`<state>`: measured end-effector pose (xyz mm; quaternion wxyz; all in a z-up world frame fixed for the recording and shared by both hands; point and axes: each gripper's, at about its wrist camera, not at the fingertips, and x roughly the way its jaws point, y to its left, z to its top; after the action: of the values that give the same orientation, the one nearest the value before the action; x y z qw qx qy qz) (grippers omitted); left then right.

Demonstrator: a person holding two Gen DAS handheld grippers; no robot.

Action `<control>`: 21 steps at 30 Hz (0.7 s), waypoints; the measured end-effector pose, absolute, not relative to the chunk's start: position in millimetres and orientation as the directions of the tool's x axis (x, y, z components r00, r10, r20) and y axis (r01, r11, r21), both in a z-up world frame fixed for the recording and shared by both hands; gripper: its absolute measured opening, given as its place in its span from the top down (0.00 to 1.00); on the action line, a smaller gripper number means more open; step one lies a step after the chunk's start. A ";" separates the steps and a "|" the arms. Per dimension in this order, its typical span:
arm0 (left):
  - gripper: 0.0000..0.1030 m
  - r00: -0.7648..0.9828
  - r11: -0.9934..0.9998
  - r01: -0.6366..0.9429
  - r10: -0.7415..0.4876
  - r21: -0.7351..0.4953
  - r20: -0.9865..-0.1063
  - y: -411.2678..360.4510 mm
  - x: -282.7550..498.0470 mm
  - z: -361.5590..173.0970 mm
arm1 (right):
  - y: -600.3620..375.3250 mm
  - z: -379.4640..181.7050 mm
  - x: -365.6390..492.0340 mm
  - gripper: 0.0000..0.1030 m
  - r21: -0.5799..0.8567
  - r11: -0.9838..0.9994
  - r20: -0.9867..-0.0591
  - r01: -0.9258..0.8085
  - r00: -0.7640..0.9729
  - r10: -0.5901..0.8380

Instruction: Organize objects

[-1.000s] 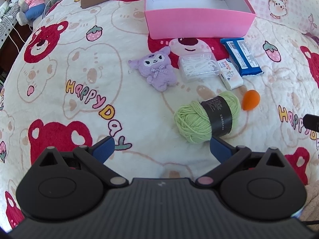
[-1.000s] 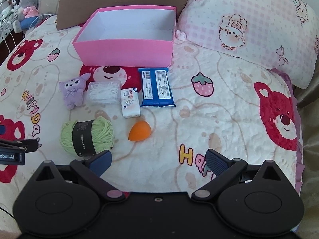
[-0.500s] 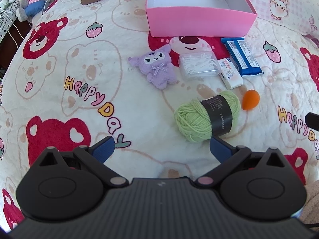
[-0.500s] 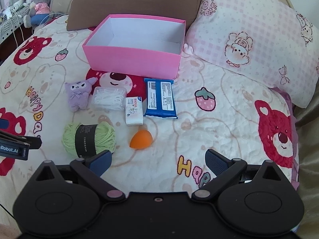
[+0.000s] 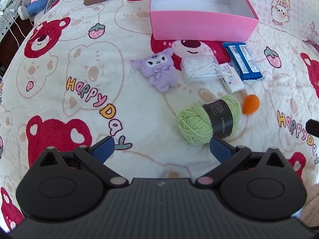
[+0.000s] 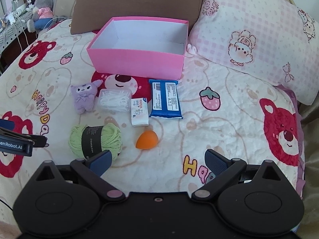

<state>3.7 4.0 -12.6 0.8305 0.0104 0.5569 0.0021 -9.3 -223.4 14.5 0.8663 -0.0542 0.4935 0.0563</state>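
Hovering over the blanket point(image 6: 229, 119), I have both grippers spread wide and holding nothing: the left gripper point(image 5: 162, 148) has the yarn point(image 5: 208, 119) just ahead of its right finger, and the right gripper point(image 6: 157, 159) has the yarn near its left finger with the orange sponge point(image 6: 147, 140) just ahead between the fingers. Farther ahead of both lie the purple plush point(image 6: 83, 97), clear case point(image 6: 115, 99), small packet point(image 6: 140, 109) and blue pack point(image 6: 165, 98), with the pink box point(image 6: 137, 61) open beyond them.
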 end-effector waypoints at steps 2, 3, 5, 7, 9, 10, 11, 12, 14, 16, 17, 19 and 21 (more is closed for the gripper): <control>0.00 0.388 1.000 0.017 -0.002 0.005 -0.922 5.0 3.9 -9.2 | -223.5 14.7 -9.2 0.02 -0.027 0.986 -0.868 -0.163 0.493 0.058; 0.00 0.394 1.000 0.029 -0.015 -0.003 -0.919 3.9 3.4 -7.2 | -223.8 15.0 -9.1 0.02 -0.007 0.985 -0.872 -0.173 0.482 0.079; 0.00 0.409 0.998 0.058 -0.028 -0.005 -0.912 1.3 3.4 -3.4 | -224.1 16.1 -8.9 0.02 0.033 0.981 -0.874 -0.190 0.470 0.120; 0.00 0.419 0.997 0.075 -0.032 0.000 -0.907 1.1 5.5 -1.9 | -220.4 16.0 -9.8 0.02 0.033 0.979 -0.870 -0.203 0.477 0.128; 0.00 0.410 0.997 0.070 -0.055 -0.029 -0.911 5.5 9.9 -4.4 | -212.9 14.0 -10.6 0.02 -0.008 0.972 -0.861 -0.234 0.496 0.112; 0.00 0.397 0.996 0.063 -0.077 -0.057 -0.914 9.2 12.9 -6.8 | -208.9 12.5 -10.7 0.02 -0.036 0.968 -0.858 -0.249 0.505 0.098; 0.00 0.385 0.995 0.053 -0.097 -0.082 -0.918 13.1 15.9 -9.5 | -205.2 10.9 -10.7 0.02 -0.057 0.962 -0.853 -0.266 0.513 0.091; 0.00 0.371 0.994 0.044 -0.111 -0.102 -0.922 17.0 18.6 -12.8 | -201.6 9.6 -9.4 0.02 -0.074 0.955 -0.849 -0.289 0.520 0.092; 0.00 0.350 0.992 0.033 -0.124 -0.119 -0.929 23.6 22.7 -19.5 | -196.6 7.5 -6.9 0.02 -0.074 0.941 -0.846 -0.330 0.520 0.116; 0.00 0.342 0.993 0.032 -0.119 -0.115 -0.932 28.2 25.2 -25.1 | -193.0 6.3 -4.8 0.02 -0.062 0.926 -0.840 -0.372 0.521 0.153; 0.00 0.347 0.994 0.033 -0.112 -0.107 -0.931 29.8 26.1 -27.4 | -191.9 5.4 -4.2 0.02 -0.061 0.923 -0.833 -0.381 0.528 0.163; 0.00 0.359 0.996 0.042 -0.090 -0.080 -0.929 31.0 28.2 -32.1 | -187.6 0.4 -2.3 0.02 -0.067 0.917 -0.818 -0.392 0.548 0.174; 0.00 0.365 0.997 0.060 -0.069 -0.050 -0.928 29.3 31.0 -37.3 | -183.4 -8.1 -0.2 0.02 -0.062 0.907 -0.808 -0.417 0.555 0.200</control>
<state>31.0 29.3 -37.3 0.8261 -0.0038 0.5621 -0.0391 -0.2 -183.4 -8.1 0.8730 -0.1242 0.4374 0.1766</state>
